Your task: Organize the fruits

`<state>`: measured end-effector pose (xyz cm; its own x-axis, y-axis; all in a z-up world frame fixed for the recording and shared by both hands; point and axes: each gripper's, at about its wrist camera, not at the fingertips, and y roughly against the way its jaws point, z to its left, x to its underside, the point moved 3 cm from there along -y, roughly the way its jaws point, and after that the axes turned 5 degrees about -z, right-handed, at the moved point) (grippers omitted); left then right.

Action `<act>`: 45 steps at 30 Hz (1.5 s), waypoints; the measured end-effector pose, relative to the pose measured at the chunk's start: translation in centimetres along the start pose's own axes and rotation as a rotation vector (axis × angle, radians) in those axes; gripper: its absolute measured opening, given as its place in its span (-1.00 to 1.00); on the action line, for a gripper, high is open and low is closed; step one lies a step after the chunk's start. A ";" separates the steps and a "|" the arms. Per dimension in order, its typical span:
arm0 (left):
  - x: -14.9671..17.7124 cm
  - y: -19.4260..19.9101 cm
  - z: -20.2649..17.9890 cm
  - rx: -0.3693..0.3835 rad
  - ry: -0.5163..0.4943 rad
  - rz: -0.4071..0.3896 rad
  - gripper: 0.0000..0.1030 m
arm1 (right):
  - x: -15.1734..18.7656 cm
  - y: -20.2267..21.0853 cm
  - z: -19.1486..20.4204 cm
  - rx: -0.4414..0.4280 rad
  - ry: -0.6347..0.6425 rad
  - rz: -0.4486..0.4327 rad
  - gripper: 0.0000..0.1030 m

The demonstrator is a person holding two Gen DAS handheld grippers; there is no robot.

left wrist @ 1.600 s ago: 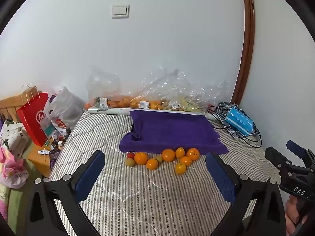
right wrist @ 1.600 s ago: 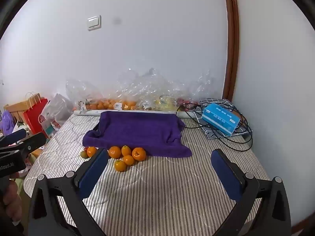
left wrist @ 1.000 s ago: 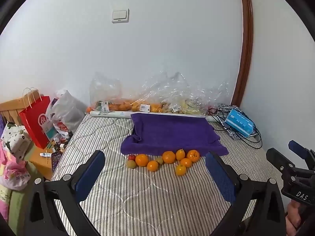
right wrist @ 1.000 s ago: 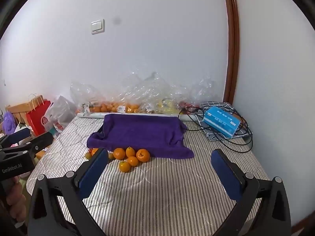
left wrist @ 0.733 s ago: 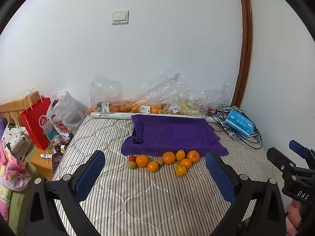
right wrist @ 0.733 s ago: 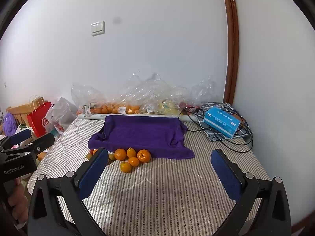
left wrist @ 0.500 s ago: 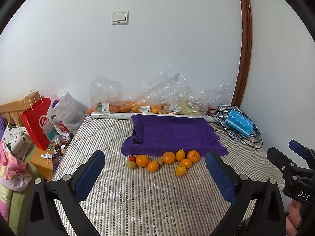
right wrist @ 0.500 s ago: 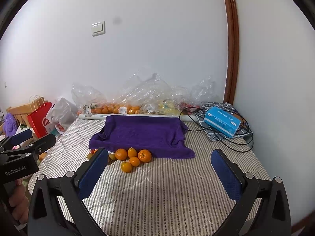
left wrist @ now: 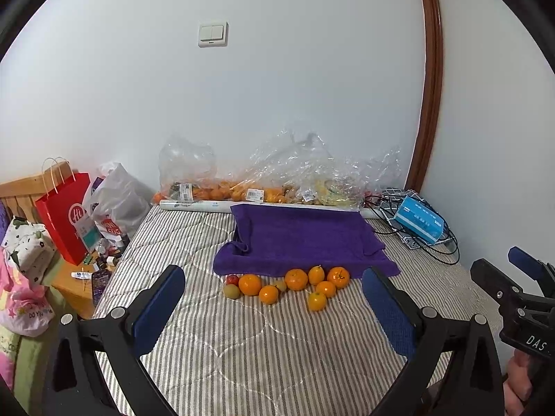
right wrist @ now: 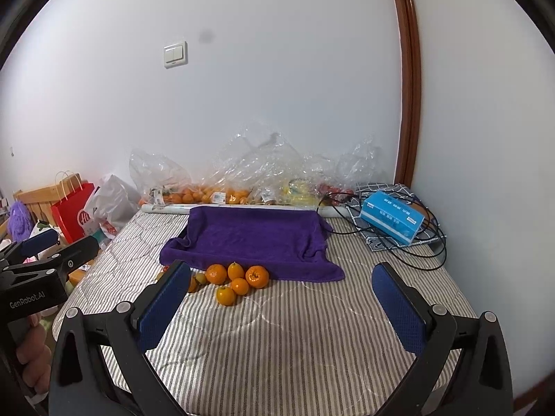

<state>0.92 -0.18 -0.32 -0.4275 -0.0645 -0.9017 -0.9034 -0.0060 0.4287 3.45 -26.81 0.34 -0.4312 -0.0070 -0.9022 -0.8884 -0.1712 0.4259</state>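
1. Left wrist view: the left gripper [left wrist: 274,298] hangs above the striped mattress [left wrist: 242,346], its blue pads spread wide apart with nothing between them. The fruits [left wrist: 288,286] lie in a loose cluster on the mattress, touching the near edge of the purple towel [left wrist: 305,239]: mostly oranges, with a small red fruit [left wrist: 232,279] and a greenish one [left wrist: 231,291] at the left end. The right gripper [left wrist: 520,287] shows at the right edge, held by a hand [left wrist: 520,378].

2. Risk, as I judge it: the fruits are round and sit on a soft quilted surface, so a nudge from one pad could roll neighbours apart or toward the left edge of the bed. They touch one another, so wide pads may catch two at once.

3. Right wrist view: the right gripper [right wrist: 281,298] is also open wide and empty, well short of the fruits, which lie left of its centre line. The left gripper [right wrist: 45,253] shows at the left edge. One orange [right wrist: 225,295] sits nearest, slightly apart from the row.

4. Surface and room: plastic bags [right wrist: 249,176] holding more fruit line the far wall, a blue box [right wrist: 392,216] rests on black cables [right wrist: 416,242] at far right, and a red shopping bag [right wrist: 73,215] stands beside the bed at left. A light switch [right wrist: 175,54] is on the white wall.
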 end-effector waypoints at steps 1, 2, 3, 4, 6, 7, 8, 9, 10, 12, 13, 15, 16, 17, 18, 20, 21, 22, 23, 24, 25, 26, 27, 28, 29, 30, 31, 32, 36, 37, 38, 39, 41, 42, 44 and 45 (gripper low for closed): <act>0.0 0.0 0.0 0.003 -0.001 0.001 0.99 | 0.1 0.2 0.0 -0.001 -0.001 -0.002 0.99; 0.0 0.0 -0.1 0.002 -0.002 0.002 0.99 | 0.1 0.2 0.0 -0.003 -0.003 -0.004 0.99; 0.0 0.0 -0.2 0.000 -0.002 0.002 0.99 | 0.2 0.3 0.1 -0.005 -0.005 -0.006 0.99; 0.0 0.0 -0.2 0.002 -0.003 0.002 0.99 | 0.1 0.3 0.0 -0.007 -0.005 -0.005 0.99; 0.0 0.0 -0.3 0.004 -0.004 0.003 0.99 | 0.2 0.5 0.1 -0.005 -0.005 -0.009 0.99; 0.0 0.0 -0.4 0.004 -0.005 0.003 0.99 | 0.2 0.6 0.1 -0.004 -0.006 -0.011 0.99; 0.0 0.0 -0.4 0.002 -0.006 0.002 0.99 | 0.1 0.6 0.2 -0.006 -0.008 -0.011 0.99; 0.0 0.0 -0.4 0.001 -0.006 0.002 0.99 | 0.1 0.6 0.1 -0.007 -0.011 -0.011 0.99; 0.0 0.0 -0.4 0.001 -0.007 0.003 0.99 | 0.1 0.5 0.1 -0.008 -0.012 -0.011 0.99; 0.0 -0.1 -0.3 0.003 -0.005 0.004 0.99 | 0.2 0.6 0.1 -0.007 -0.011 -0.011 0.99; 0.0 -0.1 -0.4 0.001 -0.005 0.004 0.99 | 0.1 0.6 0.1 -0.007 -0.010 -0.010 0.99; 0.0 -0.1 -0.4 0.000 -0.007 0.005 0.99 | 0.1 0.7 0.1 -0.007 -0.012 -0.013 0.99; 0.0 -0.1 -0.3 0.001 -0.007 0.005 0.99 | 0.1 0.6 0.1 -0.008 -0.013 -0.011 0.99; 0.0 -0.1 -0.3 0.001 -0.007 0.004 0.99 | 0.1 0.6 0.2 -0.009 -0.013 -0.011 0.99; 0.0 -0.1 -0.3 0.001 -0.006 0.004 0.99 | 0.1 0.6 0.1 -0.009 -0.013 -0.010 0.99; 0.1 -0.1 -0.3 0.001 -0.006 0.005 0.99 | 0.1 0.5 0.2 -0.006 -0.012 -0.010 0.99; 0.1 -0.1 -0.3 0.002 -0.007 0.004 0.99 | 0.1 0.5 0.2 -0.007 -0.013 -0.009 0.99; 0.0 -0.1 -0.3 0.002 -0.008 0.004 0.99 | 0.1 0.5 0.2 -0.007 -0.015 -0.008 0.99; 0.1 -0.1 -0.3 0.000 -0.007 0.004 0.99 | 0.2 0.5 0.2 -0.007 -0.016 -0.008 0.99; 0.1 -0.1 -0.3 0.002 -0.007 0.004 0.99 | 0.2 0.5 0.2 -0.008 -0.017 -0.006 0.99; 0.1 -0.1 -0.3 0.002 -0.007 0.004 0.99 | 0.2 0.4 0.2 -0.008 -0.017 -0.006 0.99; 0.0 -0.2 -0.3 0.002 -0.007 0.005 0.99 | 0.2 0.4 0.3 -0.008 -0.016 -0.006 0.99; 0.1 -0.1 -0.3 0.001 -0.007 0.004 0.99 | 0.2 0.4 0.3 -0.007 -0.014 -0.005 0.99; 0.1 -0.1 -0.3 0.001 -0.007 0.005 0.99 | 0.2 0.3 0.3 -0.008 -0.013 -0.004 0.99; 0.1 -0.1 -0.3 0.001 -0.007 0.005 0.99 | 0.3 0.4 0.4 -0.008 -0.011 -0.004 0.99; 0.1 -0.1 -0.3 0.001 -0.007 0.005 0.99 | 0.3 0.3 0.4 -0.008 -0.008 -0.004 0.99; 0.1 -0.1 -0.3 0.001 -0.007 0.005 0.99 | 0.3 0.3 0.4 -0.008 -0.006 -0.003 0.99; 0.1 -0.1 -0.3 0.001 -0.006 0.005 0.99 | 0.3 0.3 0.5 -0.009 -0.005 -0.002 0.99; 0.3 -0.2 -0.2 0.002 -0.005 0.007 0.99 | 0.5 0.2 0.7 -0.007 -0.001 -0.003 0.99; 0.3 -0.2 -0.2 0.002 -0.005 0.007 0.99 | 0.5 0.2 0.7 -0.007 -0.001 -0.003 0.99; 0.3 -0.3 -0.2 0.000 -0.005 0.009 0.99 | 0.5 0.2 0.7 -0.009 -0.002 -0.003 0.99; 0.3 -0.3 -0.2 -0.001 -0.004 0.011 0.99 | 0.5 0.2 0.7 -0.011 -0.005 -0.002 0.99; 0.4 -0.5 -0.1 -0.002 -0.005 0.014 0.99 | 0.4 0.0 0.8 -0.018 -0.009 0.003 0.99; 0.4 -0.5 -0.1 -0.002 -0.004 0.014 0.99 | 0.4 0.0 0.8 -0.019 -0.008 0.007 0.99; 0.4 -0.5 -0.2 -0.007 -0.009 0.016 0.99 | 0.5 -0.2 1.0 -0.011 -0.001 0.010 0.99; 0.4 -0.6 -0.2 -0.015 -0.013 0.017 0.99 | 0.5 -0.3 1.1 -0.007 0.004 0.008 0.99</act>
<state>1.31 -0.36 -0.94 -0.4433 -0.0522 -0.8948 -0.8954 -0.0196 0.4448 3.33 -25.70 -0.20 -0.4378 -0.0120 -0.8990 -0.8838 -0.1777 0.4328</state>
